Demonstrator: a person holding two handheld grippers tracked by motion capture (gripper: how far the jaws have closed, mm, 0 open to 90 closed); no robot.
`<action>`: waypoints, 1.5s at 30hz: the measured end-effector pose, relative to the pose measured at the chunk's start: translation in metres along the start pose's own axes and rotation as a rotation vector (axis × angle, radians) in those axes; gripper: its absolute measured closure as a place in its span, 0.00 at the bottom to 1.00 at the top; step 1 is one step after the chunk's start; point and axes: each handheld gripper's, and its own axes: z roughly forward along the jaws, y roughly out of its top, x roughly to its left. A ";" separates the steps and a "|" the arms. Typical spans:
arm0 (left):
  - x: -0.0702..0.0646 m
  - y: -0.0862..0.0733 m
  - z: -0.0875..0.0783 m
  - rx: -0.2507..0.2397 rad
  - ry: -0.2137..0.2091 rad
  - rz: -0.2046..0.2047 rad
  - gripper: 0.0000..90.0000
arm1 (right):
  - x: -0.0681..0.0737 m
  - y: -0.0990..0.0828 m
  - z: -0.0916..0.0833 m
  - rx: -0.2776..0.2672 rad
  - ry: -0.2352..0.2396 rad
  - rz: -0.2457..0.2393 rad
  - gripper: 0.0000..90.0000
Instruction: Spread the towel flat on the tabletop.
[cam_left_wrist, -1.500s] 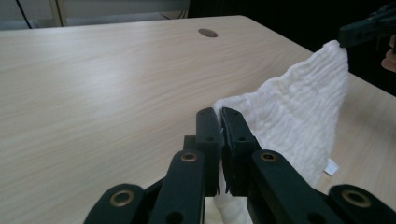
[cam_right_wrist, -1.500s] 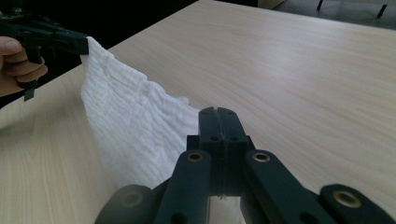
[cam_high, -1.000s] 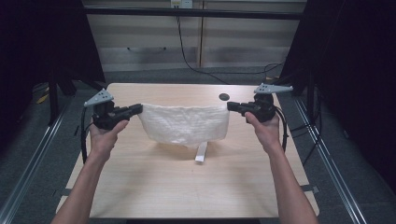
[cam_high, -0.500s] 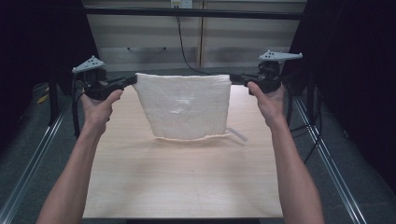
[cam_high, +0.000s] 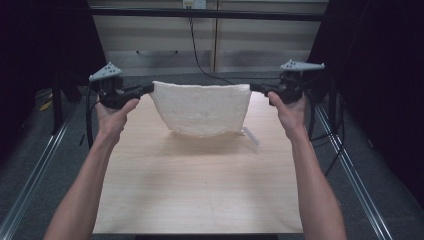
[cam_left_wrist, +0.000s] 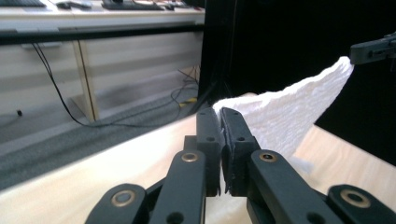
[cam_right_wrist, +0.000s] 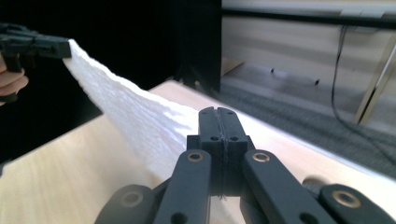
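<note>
A white textured towel (cam_high: 202, 107) hangs stretched in the air over the far half of the wooden table (cam_high: 200, 185). My left gripper (cam_high: 148, 89) is shut on its top left corner, and my right gripper (cam_high: 252, 87) is shut on its top right corner. The lower edge sags just above the tabletop, with a small label (cam_high: 250, 136) dangling at the lower right. In the left gripper view the towel (cam_left_wrist: 285, 112) runs from my closed jaws up to the other gripper. The right gripper view has the towel (cam_right_wrist: 135, 116) sloping away from my jaws to the other gripper at the upper left.
Metal rails (cam_high: 47, 150) run along both sides of the table. Pale cabinets (cam_high: 210, 35) with a hanging black cable (cam_high: 197, 55) stand behind it. Dark curtains flank the scene. A small round thing (cam_right_wrist: 315, 181) lies on the table by the right jaws.
Both hands have risen and spread apart, lifting the towel off the table until it hangs stretched. Since half a second ago the towel has come a bit lower in the high view.
</note>
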 end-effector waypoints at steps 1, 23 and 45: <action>-0.002 -0.007 -0.002 0.000 -0.008 -0.004 0.97 | 0.002 -0.009 -0.001 0.008 0.003 0.002 1.00; -0.049 -0.130 -0.032 0.134 -0.112 -0.025 0.97 | 0.048 -0.143 -0.037 0.120 0.099 0.033 1.00; -0.061 -0.176 -0.041 0.272 -0.134 -0.031 0.96 | 0.073 -0.188 -0.042 0.213 0.137 0.045 1.00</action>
